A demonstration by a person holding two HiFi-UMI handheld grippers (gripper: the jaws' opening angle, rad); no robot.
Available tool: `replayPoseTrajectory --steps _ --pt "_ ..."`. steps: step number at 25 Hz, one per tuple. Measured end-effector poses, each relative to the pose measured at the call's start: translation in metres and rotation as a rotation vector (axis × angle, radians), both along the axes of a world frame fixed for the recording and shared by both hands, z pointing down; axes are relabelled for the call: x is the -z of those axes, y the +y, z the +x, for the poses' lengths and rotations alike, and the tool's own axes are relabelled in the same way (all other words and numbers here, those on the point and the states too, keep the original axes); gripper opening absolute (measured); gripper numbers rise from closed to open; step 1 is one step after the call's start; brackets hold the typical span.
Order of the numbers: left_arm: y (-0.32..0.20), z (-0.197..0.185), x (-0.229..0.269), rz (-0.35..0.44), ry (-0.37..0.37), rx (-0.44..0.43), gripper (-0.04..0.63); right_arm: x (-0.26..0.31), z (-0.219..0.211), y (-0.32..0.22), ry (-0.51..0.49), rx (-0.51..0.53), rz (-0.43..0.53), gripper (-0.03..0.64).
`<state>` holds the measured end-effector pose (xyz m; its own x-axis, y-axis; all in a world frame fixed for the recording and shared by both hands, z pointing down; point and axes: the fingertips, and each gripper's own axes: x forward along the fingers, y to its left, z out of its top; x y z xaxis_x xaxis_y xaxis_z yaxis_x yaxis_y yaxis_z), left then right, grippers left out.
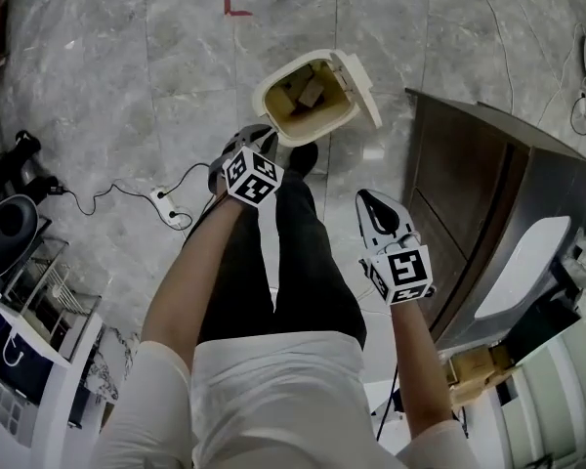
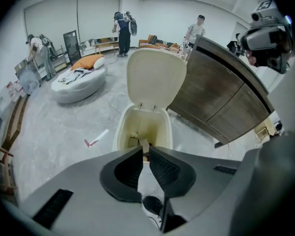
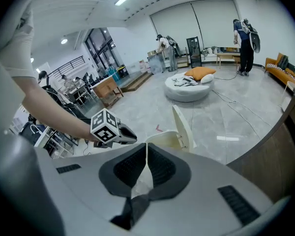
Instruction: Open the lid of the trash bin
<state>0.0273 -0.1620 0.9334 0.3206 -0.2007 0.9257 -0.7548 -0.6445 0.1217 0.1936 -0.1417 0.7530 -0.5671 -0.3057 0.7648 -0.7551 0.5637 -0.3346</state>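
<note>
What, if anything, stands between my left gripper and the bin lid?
Nothing visible does. The left gripper, jaws together and empty, points at the trash bin, whose lid already stands upright behind the opening. Only the bin's open mouth lies between gripper and lid.

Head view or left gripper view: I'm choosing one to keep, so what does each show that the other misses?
Only the head view: the right claw and a power strip on the floor. Only the left gripper view: a round white lounger and people standing far behind. Both: the trash bin with its lid raised, scraps inside, and the dark wood cabinet.
</note>
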Motion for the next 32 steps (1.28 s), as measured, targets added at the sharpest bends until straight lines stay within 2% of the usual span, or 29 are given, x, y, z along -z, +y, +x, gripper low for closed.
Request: replayPoseTrajectory --steps 9,15,18,24,32 --pt "-0.014 0.002 0.122 0.150 0.074 -0.004 0.026 0.050 0.000 0.004 0.036 0.038 0.082 0.032" --pt "0.000 0.005 0.207 0.148 0.187 0.062 0.020 0.091 0.004 -0.010 0.092 0.075 0.152 0.032" --pt "0.014 0.004 0.242 0.174 0.213 0.075 0.018 0.114 0.003 -0.015 0.100 0.082 0.189 0.032" --pt "0.032 -0.016 0.301 0.233 0.244 0.065 0.018 0.153 -0.007 -0.011 0.104 0.068 0.249 0.032" --pt "0.059 -0.055 0.353 0.306 0.287 0.058 0.018 0.185 -0.029 0.026 0.085 -0.004 0.278 0.032"
